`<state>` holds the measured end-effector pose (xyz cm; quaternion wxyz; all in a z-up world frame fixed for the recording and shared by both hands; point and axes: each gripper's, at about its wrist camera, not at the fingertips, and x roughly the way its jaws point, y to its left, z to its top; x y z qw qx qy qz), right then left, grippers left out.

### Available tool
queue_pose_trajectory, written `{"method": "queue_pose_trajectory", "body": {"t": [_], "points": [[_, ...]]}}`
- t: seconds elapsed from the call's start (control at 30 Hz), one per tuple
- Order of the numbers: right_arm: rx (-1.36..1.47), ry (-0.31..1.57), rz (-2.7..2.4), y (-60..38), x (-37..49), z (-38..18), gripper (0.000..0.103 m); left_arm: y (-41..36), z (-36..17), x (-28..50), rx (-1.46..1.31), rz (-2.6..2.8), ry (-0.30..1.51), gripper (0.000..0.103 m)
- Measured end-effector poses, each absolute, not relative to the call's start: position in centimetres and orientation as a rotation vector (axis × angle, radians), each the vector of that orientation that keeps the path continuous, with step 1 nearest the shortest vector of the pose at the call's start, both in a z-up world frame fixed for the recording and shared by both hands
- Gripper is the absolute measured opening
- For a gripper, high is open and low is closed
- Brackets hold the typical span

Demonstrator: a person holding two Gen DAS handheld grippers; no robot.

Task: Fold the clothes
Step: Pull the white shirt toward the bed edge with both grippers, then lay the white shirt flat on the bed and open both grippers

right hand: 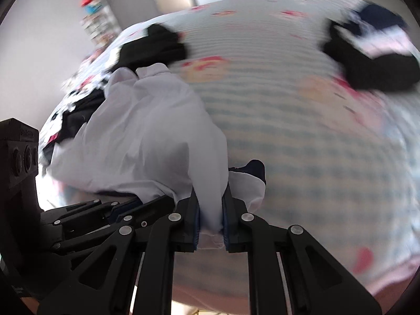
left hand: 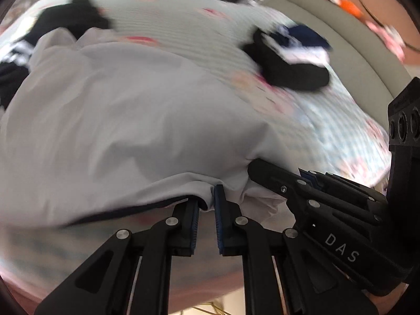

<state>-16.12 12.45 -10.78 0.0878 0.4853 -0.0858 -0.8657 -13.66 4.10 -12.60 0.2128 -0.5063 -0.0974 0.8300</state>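
— Supporting surface?

— A bed (right hand: pixel 302 136), covered by a pale striped sheet with pink and red printed figures.

— Items resting on it?

— A white garment (left hand: pixel 118 120) lies spread across the near left. Dark clothes (left hand: pixel 76 13) are heaped at the far left, touching the garment's far edge. A folded stack (left hand: pixel 291 55), black, white and navy, sits at the far right, well apart from the garment.

- Bed (right hand: pixel 302 131): striped sheet w/ pink-red prints, fills most of view.
- Headboard (left hand: pixel 349 50): grey, padded, curved along bed's far edge.
- Wall (right hand: pixel 47 39): pale, plain.
- Shelf (right hand: pixel 97 23) w/ small colourful items, blurred; possibly toys.
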Motion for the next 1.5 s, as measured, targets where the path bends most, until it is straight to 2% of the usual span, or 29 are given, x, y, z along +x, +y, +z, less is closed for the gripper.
{"method": "queue_pose_trajectory", "body": {"t": [0.13,0.23,0.33,0.4,0.47,0.5,0.73,0.8,0.83,0.9,1.07,1.2,1.33,1.5], "points": [[1.471,-0.374,-2.651,18.6,-13.4,-10.2,0.013,11.8,-12.9,-12.3,-1.396,2.217,-0.156,0.011],[1.492,-0.373,-2.707,21.6,-12.5,-10.6,0.013,15.6,-13.2,-11.1,-1.405,2.198,-0.087,0.011],[1.506,-0.454,-2.701,23.9,-11.1,-11.6,0.014,16.8,-13.7,-11.5,-1.444,2.185,-0.116,0.015],[1.507,-0.527,-2.682,24.9,-10.3,-12.4,0.017,15.4,-14.2,-11.3,-1.472,2.159,-0.169,0.018],[1.496,-0.565,-2.700,25.3,-9.9,-12.8,0.020,12.7,-14.3,-10.7,-1.479,2.189,-0.199,0.034],[1.490,-0.578,-2.718,25.4,-9.9,-12.9,0.023,11.3,-14.3,-10.4,-1.482,2.205,-0.213,0.037],[1.447,-0.624,-2.815,25.8,-8.1,-12.0,0.030,4.6,-15.8,-8.7,-1.534,2.315,-0.273,0.038],[1.369,-0.669,-2.879,26.1,-6.7,-10.7,0.039,3.8,-16.2,-8.6,-1.537,2.334,-0.300,0.038],[1.341,-0.671,-2.895,26.2,-6.5,-10.3,0.040,3.4,-16.5,-8.6,-1.538,2.343,-0.314,0.038],[1.330,-0.632,-2.847,25.5,-6.4,-9.6,0.041,2.5,-16.9,-8.5,-1.540,2.362,-0.342,0.038],[1.354,-0.472,-2.533,20.7,-7.4,-9.7,0.041,3.7,-16.4,-9.0,-1.534,2.375,-0.261,0.038],[1.511,-0.341,-2.443,18.3,-9.1,-12.9,0.041,4.3,-15.3,-8.4,-1.503,2.433,-0.168,0.038],[1.670,-0.243,-2.465,18.1,-10.5,-16.9,0.041,2.8,-15.9,-9.0,-1.540,2.467,-0.196,0.038],[1.651,-0.177,-2.506,17.6,-10.0,-17.5,0.041,2.1,-16.8,-9.4,-1.592,2.447,-0.168,0.041]]}}
